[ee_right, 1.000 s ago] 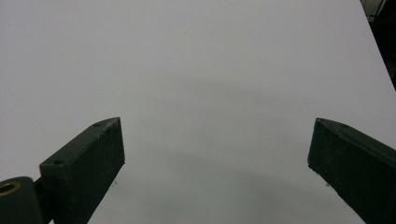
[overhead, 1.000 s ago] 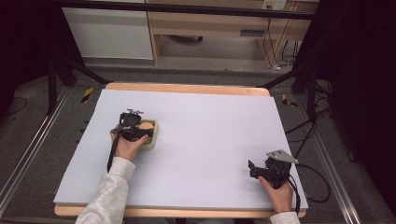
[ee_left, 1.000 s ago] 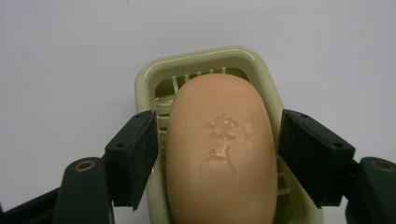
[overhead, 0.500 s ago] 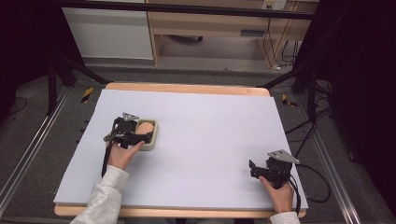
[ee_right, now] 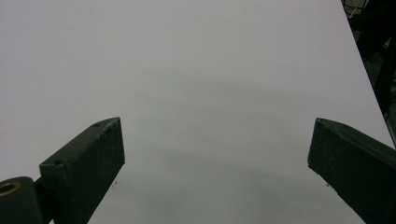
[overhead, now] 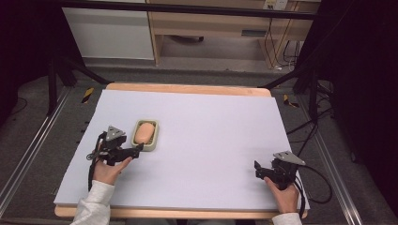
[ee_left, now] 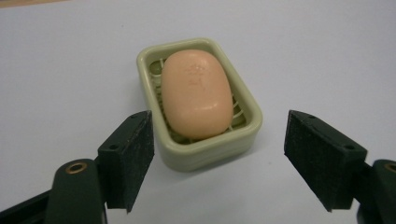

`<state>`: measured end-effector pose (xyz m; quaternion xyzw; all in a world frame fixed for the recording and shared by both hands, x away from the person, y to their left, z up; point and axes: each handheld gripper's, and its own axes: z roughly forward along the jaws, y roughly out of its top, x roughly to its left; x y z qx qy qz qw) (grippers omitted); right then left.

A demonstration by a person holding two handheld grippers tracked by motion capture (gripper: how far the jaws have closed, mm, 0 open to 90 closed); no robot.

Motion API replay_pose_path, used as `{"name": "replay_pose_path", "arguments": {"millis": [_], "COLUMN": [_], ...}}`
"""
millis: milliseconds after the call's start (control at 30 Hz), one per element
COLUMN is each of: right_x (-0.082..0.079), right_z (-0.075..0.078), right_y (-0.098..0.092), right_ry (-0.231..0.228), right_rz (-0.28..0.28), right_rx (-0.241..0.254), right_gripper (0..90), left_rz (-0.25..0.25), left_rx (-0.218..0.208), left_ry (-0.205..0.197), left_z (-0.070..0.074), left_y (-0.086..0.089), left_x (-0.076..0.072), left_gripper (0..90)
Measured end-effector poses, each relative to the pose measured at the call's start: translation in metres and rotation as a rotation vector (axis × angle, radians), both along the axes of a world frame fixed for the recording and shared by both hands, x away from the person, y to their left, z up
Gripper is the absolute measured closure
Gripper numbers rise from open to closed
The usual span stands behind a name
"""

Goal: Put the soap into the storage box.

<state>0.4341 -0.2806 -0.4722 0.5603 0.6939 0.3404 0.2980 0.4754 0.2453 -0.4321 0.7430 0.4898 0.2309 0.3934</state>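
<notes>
The left gripper (overhead: 136, 151) sits at the left side of the table, held from behind by the person's left hand (overhead: 109, 169), and its jaws stand wide apart with nothing between them; in the left gripper view (ee_left: 217, 158) the two black pads frame a pale green soap dish (ee_left: 205, 151) just beyond their tips, not touching it. A peach-coloured bar of soap (ee_left: 197, 93) lies in the dish on its ribbed floor. From the high view the soap dish (overhead: 151, 146) rests just right of the left gripper, left of the table's middle, with the soap (overhead: 144, 132) inside it. The right gripper (overhead: 257, 169) rests near the right near corner, held by the right hand (overhead: 283, 195), its jaws likewise spread and empty over the bare sheet (ee_right: 219, 158). A white sheet (overhead: 216, 136) covers the wooden table (overhead: 187, 88), whose edge shows along the far side. Beyond it are a grey floor, a wooden desk (overhead: 220, 23) with hanging cables (overhead: 272, 42), and dark stands at both sides
</notes>
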Motion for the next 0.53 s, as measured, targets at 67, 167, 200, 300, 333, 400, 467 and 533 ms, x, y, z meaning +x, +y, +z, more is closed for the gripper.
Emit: {"name": "replay_pose_path", "arguments": {"millis": [67, 167, 200, 300, 333, 400, 467, 533], "right_x": [0.0, -0.002, -0.002, -0.004, -0.004, -0.005, -0.004, -0.004], "right_z": [-0.001, -0.001, -0.001, -0.002, -0.002, -0.003, -0.003, -0.003], "right_y": [0.0, -0.001, -0.001, -0.004, -0.004, -0.005, -0.005, -0.006], "right_ry": [0.005, 0.005, 0.005, 0.009, 0.008, 0.013, 0.014, 0.019], "right_rz": [-0.001, -0.001, -0.001, -0.004, -0.008, -0.012, -0.012, -0.016], "right_rx": [-0.005, -0.011, -0.011, -0.009, -0.005, -0.008, -0.012, -0.013], "right_gripper": [4.2, 4.3, 4.3, 4.3, 4.3, 4.3, 4.3, 4.3], "left_rz": [0.005, 0.008, 0.009, 0.015, 0.015, 0.025, 0.031, 0.04], "left_rx": [-0.002, 0.005, 0.01, 0.006, 0.006, 0.015, 0.012, 0.02], "left_ry": [-0.006, -0.007, -0.005, -0.003, -0.003, 0.005, 0.004, 0.004], "left_z": [-0.002, -0.007, -0.008, -0.015, -0.015, -0.021, -0.023, -0.027], "left_y": [0.002, 0.009, 0.011, 0.022, 0.022, 0.03, 0.032, 0.036], "left_x": [-0.003, -0.01, -0.012, -0.022, -0.022, -0.029, -0.031, -0.033], "left_gripper": [23.6, 23.3, 23.3, 23.1, 23.0, 23.1, 23.4, 23.5]}}
